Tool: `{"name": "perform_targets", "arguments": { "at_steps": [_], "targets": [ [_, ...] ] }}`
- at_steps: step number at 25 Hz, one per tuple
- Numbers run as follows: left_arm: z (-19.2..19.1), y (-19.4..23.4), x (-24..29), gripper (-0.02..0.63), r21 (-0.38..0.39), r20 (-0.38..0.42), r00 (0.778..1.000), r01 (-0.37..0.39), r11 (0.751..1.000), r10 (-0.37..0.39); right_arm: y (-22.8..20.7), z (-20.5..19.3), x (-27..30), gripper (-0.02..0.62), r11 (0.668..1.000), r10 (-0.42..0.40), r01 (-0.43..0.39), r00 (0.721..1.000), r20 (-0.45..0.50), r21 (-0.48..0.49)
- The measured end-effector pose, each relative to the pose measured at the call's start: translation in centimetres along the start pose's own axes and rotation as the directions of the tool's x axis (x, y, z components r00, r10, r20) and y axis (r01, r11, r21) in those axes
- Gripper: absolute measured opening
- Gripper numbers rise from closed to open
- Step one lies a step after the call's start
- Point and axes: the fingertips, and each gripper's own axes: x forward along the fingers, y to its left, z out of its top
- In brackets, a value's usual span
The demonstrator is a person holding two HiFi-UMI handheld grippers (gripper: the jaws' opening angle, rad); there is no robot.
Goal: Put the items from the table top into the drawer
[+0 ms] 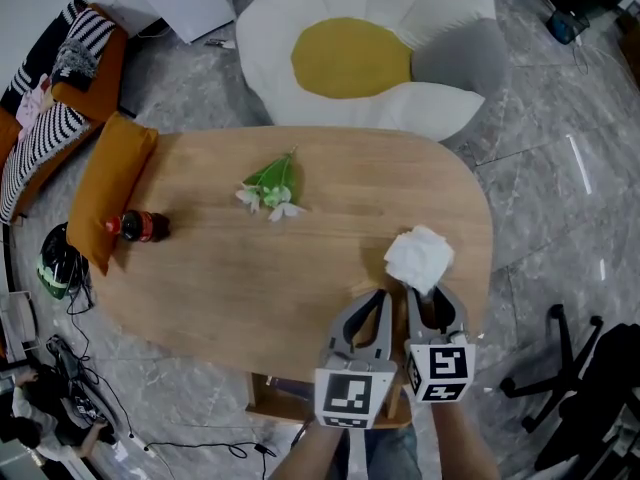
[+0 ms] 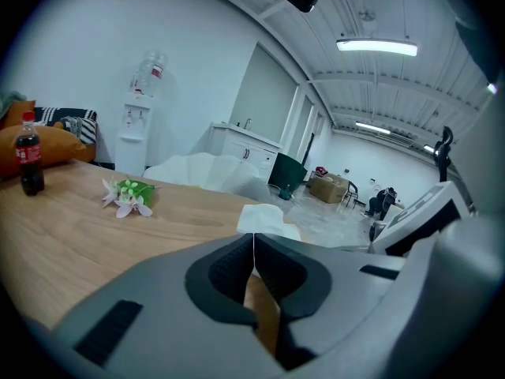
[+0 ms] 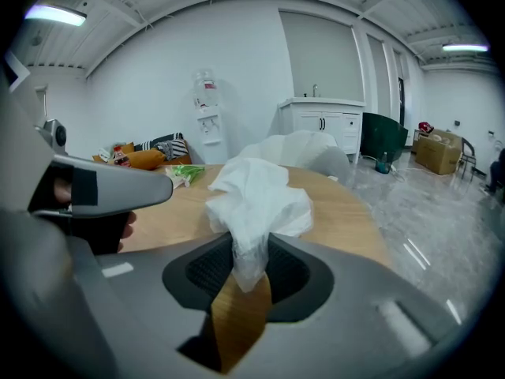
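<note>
A crumpled white tissue [image 1: 418, 258] lies near the right front edge of the wooden table [image 1: 250, 288]. My right gripper [image 1: 428, 296] is shut on its near end; in the right gripper view the tissue [image 3: 256, 204] is pinched between the pads, and the gripper [image 3: 251, 263] sits low over the wood. My left gripper [image 1: 372, 300] sits just to its left, shut and empty, its pads touching in the left gripper view [image 2: 253, 247]. A green sprig with white flowers [image 1: 272, 190] lies mid-table. A small cola bottle [image 1: 140, 226] stands at the left edge.
An orange cushion [image 1: 110, 188] leans at the table's left end. A white and yellow flower-shaped seat [image 1: 370, 48] stands behind the table. A wooden part [image 1: 285, 400] shows under the front edge. A black chair base [image 1: 570, 368] stands on the floor at right.
</note>
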Motion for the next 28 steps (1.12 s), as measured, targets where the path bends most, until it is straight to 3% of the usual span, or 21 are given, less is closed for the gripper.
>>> {"name": "perform_targets", "arguments": {
  "at_steps": [7,15,28],
  "targets": [
    [0.1,0.7,-0.8,0.011,-0.013,-0.012,1.0,-0.013,1.0,0.013,0.6,1.0,-0.6,0.107,0.999,0.009,-0.008,1.0,0.024,-0.046],
    [1.5,1.5,-3.1,0.011,-0.027,0.034,0.998,-0.057,0.998,0.058,2.2,2.9,-2.4,0.107,0.994,0.054,-0.049,0.997,0.047,-0.102],
    [2.0,4.9,-9.9,0.011,-0.057,0.062,0.99,-0.126,0.99,0.13,9.1,3.7,-6.0,0.107,0.963,0.188,-0.176,0.981,0.041,-0.203]
  ]
}}
